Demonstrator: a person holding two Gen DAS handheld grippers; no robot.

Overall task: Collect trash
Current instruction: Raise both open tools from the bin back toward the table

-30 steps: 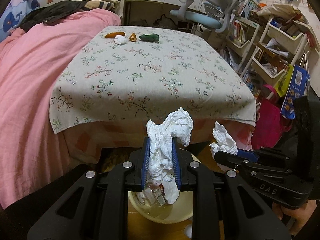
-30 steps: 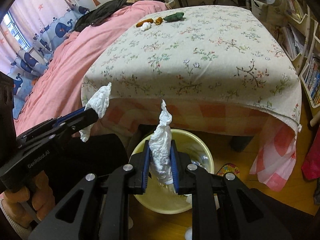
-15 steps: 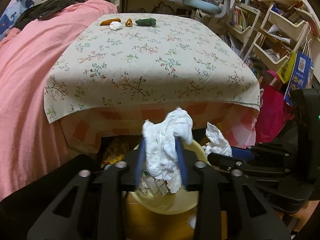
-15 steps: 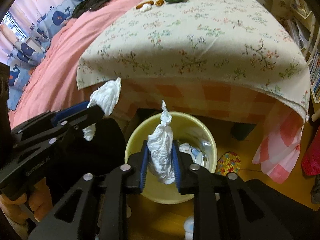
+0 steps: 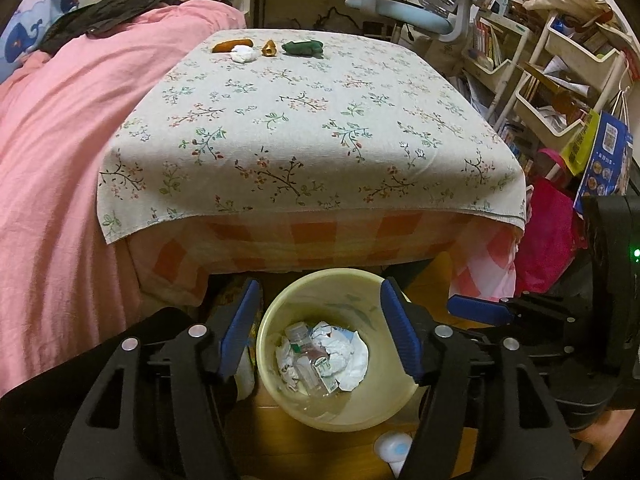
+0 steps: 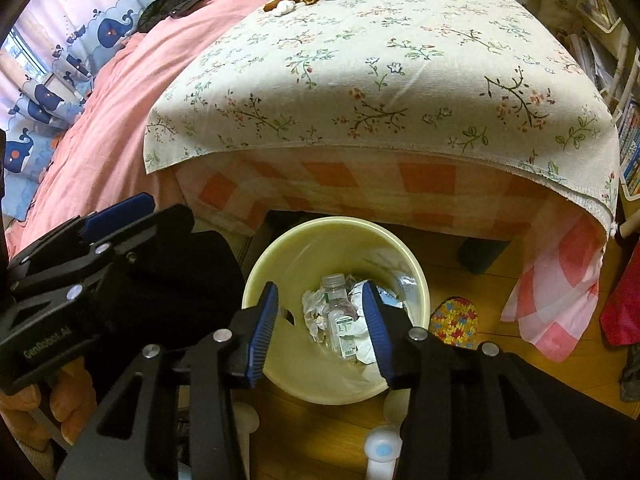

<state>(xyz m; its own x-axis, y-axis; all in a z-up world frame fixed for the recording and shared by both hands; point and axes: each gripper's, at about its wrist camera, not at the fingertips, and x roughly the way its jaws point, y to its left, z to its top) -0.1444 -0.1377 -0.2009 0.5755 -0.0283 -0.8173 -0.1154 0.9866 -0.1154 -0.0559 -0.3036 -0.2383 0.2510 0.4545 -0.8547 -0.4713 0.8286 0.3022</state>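
Note:
A pale yellow trash bin stands on the floor below the table's front edge; it also shows in the right wrist view. Crumpled white tissues and small plastic bottles lie inside it. My left gripper is open and empty above the bin. My right gripper is open and empty above the bin too. On the table's far edge lie a white tissue wad, an orange piece, a brown scrap and a green item.
The table with a floral cloth fills the middle. A pink blanket on a bed lies to the left. Shelves and bags crowd the right. A desk chair stands behind. A patterned slipper lies beside the bin.
Both grippers opened over the bin and let go of their tissues, which dropped into it. Both grippers had lowered toward the bin.

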